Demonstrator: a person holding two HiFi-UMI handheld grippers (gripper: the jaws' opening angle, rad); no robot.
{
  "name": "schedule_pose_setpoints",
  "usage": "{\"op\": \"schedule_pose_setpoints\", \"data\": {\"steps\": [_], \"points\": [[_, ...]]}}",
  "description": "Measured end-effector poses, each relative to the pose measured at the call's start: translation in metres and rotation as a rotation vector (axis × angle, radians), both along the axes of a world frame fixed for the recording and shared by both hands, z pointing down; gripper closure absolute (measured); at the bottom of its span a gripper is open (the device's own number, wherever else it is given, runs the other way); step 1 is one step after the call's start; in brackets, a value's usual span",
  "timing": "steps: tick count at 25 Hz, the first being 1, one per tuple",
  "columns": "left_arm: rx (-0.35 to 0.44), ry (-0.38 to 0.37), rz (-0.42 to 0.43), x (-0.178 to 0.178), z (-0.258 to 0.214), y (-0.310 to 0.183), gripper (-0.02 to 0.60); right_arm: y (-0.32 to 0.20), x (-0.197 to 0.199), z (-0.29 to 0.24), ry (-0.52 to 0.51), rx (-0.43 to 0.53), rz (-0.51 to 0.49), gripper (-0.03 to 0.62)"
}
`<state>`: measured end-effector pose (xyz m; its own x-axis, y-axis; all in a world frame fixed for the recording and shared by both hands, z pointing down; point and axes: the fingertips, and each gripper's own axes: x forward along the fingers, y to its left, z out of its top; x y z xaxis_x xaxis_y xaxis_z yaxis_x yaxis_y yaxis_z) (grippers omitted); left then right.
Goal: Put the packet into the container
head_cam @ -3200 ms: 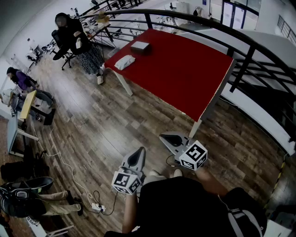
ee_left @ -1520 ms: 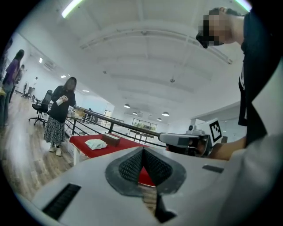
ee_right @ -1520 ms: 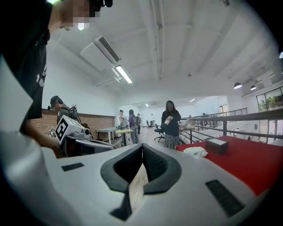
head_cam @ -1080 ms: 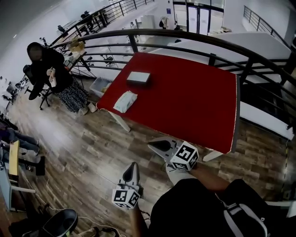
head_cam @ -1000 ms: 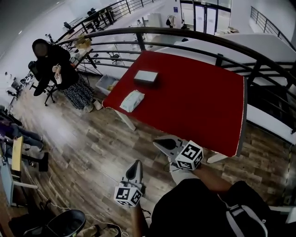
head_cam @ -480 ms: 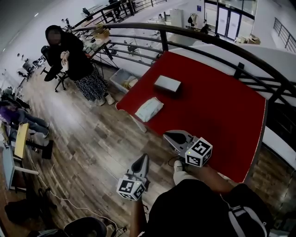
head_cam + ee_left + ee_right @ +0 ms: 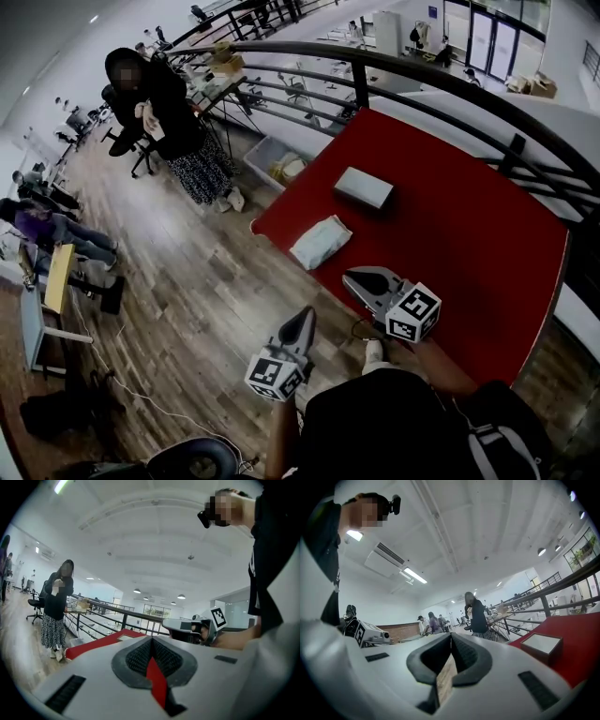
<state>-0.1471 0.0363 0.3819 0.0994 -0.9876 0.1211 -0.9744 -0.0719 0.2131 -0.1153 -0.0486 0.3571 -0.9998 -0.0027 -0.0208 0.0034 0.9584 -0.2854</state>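
L claw [image 7: 303, 317] is pressed together, tips meeting, nothing betw. them. In the left gripper view the L claw [image 7: 151, 645] shows its pads closed to a seam, w/ only a red sliver of desk visible through the slot below. R claw [image 7: 353, 277] is likewise pressed together & empty. In the right gripper view the R claw [image 7: 451, 641] has pads meeting at the tip, w/ a strip of wood floor showing through the slot under them. Neither claw touches anything.

Both are held out roughly level in front of the person. L claw is over the floor [image 7: 187, 281], off the desk's near side. R claw's tip sits about at the near edge of the red desk [image 7: 459, 225].

Packet [image 7: 321, 242], pale & flat, lies on the desk by its near-left edge, close to the R claw but apart from it. It's outside the container [image 7: 365, 187], a low grey box further in on the desk & clear of the packet. The right gripper view also shows the container [image 7: 541, 646] off to the right.

A bystander [image 7: 164, 103] in black stands on the floor beyond the desk's left corner.
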Motion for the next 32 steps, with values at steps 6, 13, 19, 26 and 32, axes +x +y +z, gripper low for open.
{"op": "schedule_pose_setpoints", "data": {"steps": [6, 13, 19, 26, 32], "points": [[-0.015, 0.001, 0.014, -0.014, 0.009, -0.017, 0.577, -0.015, -0.014, 0.008, 0.001, -0.011, 0.005, 0.571], [0.013, 0.043, 0.053, -0.038, 0.022, -0.031, 0.577, -0.033, -0.019, 0.028, 0.045, -0.002, 0.068, 0.571], [-0.013, 0.039, 0.123, -0.076, 0.034, -0.065, 0.577, -0.059, -0.035, 0.034, 0.072, -0.011, 0.170, 0.571], [-0.090, 0.021, 0.178, -0.107, 0.061, -0.104, 0.575, -0.081, -0.052, 0.049, 0.103, -0.032, 0.232, 0.571], [-0.186, 0.025, 0.253, -0.121, 0.104, -0.142, 0.312, -0.101, -0.050, 0.063, 0.136, -0.064, 0.277, 0.571]]}}
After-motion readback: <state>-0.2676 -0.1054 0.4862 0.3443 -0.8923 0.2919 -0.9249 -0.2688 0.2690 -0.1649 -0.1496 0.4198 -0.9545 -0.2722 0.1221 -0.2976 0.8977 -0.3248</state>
